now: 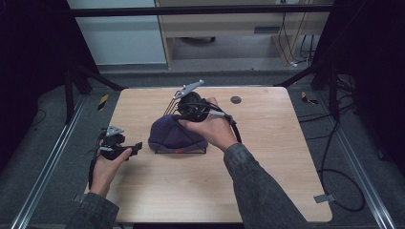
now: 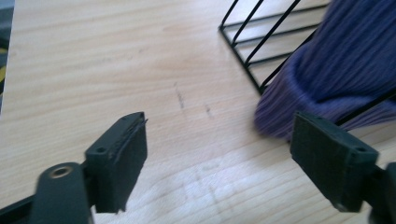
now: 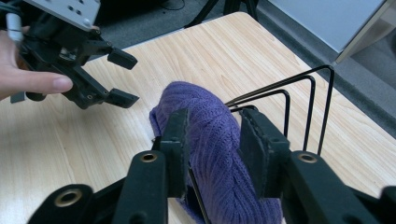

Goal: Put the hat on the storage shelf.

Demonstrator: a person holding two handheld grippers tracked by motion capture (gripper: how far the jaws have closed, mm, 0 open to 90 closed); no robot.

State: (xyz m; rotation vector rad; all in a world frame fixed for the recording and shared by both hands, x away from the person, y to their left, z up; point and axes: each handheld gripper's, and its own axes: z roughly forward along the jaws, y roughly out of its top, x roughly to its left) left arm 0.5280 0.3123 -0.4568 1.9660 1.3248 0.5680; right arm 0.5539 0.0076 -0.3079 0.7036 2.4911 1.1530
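Observation:
A purple knit hat (image 1: 174,133) is draped over a black wire rack (image 1: 168,106) near the middle of the wooden table (image 1: 267,157). My right gripper (image 1: 184,113) comes down on the hat's top from the right. In the right gripper view its jaws press the knit hat (image 3: 210,121) from both sides, with the rack's wire loops (image 3: 308,93) just beyond. My left gripper (image 1: 136,148) hovers low over the table left of the hat, jaws wide apart and holding nothing. In the left gripper view (image 2: 217,154) the hat's brim (image 2: 327,70) and the rack's base (image 2: 252,46) lie ahead to the right.
A small dark round disc (image 1: 235,99) lies on the table towards the back right. Bare wood stretches in front of the hat and to its right. Cables (image 1: 334,143) trail over the floor beside the table's right edge.

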